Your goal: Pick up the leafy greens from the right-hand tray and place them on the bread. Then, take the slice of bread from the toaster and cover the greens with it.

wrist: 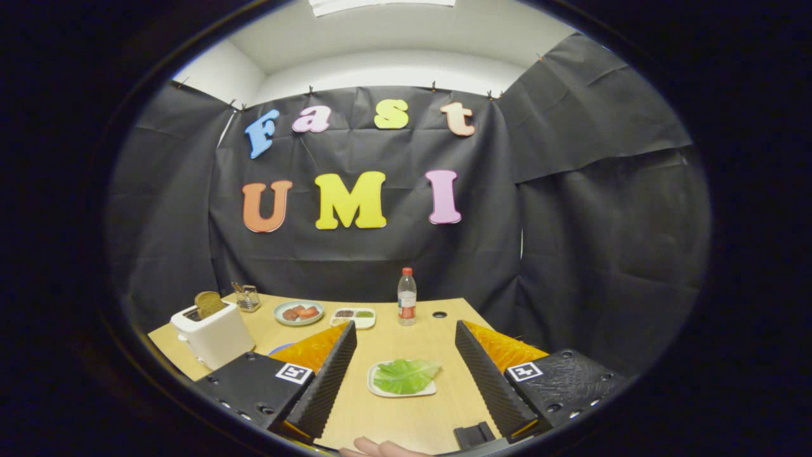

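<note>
My gripper (406, 355) is open, its two fingers spread wide above the wooden table (406, 412). Between the fingers and a little ahead of them, the leafy greens (405, 376) lie on a small white tray (380, 389). Off to the left stands a white toaster (216, 335) with a brown slice of bread (208, 303) sticking up from its slot. A sliver of a blue plate (279, 348) peeks out behind my left finger; what it carries is hidden.
At the back of the table are a light plate with reddish food (298, 312), a white two-part dish (353, 315), a clear bottle with a red cap (406, 297) and a small wire holder (247, 297). A fingertip (374, 447) shows at the near table edge.
</note>
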Action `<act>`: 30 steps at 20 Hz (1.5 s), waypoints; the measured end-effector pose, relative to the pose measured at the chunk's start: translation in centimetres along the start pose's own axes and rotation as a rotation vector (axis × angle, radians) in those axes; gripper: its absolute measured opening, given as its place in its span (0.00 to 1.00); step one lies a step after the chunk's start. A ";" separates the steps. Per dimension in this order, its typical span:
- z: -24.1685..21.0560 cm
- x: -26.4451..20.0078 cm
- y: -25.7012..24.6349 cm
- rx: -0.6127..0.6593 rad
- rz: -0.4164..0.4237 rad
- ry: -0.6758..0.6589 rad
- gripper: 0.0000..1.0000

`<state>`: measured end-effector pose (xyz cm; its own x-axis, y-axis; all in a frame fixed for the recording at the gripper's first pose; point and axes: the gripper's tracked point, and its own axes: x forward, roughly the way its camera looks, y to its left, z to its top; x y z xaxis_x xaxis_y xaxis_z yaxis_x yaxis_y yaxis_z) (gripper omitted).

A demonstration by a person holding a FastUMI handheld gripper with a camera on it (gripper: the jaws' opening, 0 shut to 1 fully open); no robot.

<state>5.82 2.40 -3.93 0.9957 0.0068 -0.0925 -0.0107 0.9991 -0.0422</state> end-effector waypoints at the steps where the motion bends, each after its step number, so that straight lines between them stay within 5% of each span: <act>1: -0.8 1.0 0.3 0.001 0.004 0.016 0.95; 11: -13.9 14.8 1.8 -0.124 -0.032 0.340 0.93; 18: -21.8 18.2 -0.8 -0.112 -0.086 0.620 0.92; 24: -23.6 17.9 -0.7 -0.066 -0.105 0.696 0.79; 30: -23.8 17.8 0.9 -0.052 -0.110 0.692 0.51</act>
<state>21.33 2.36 -29.30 0.7039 -0.1408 -0.6962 0.0656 0.9889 -0.1337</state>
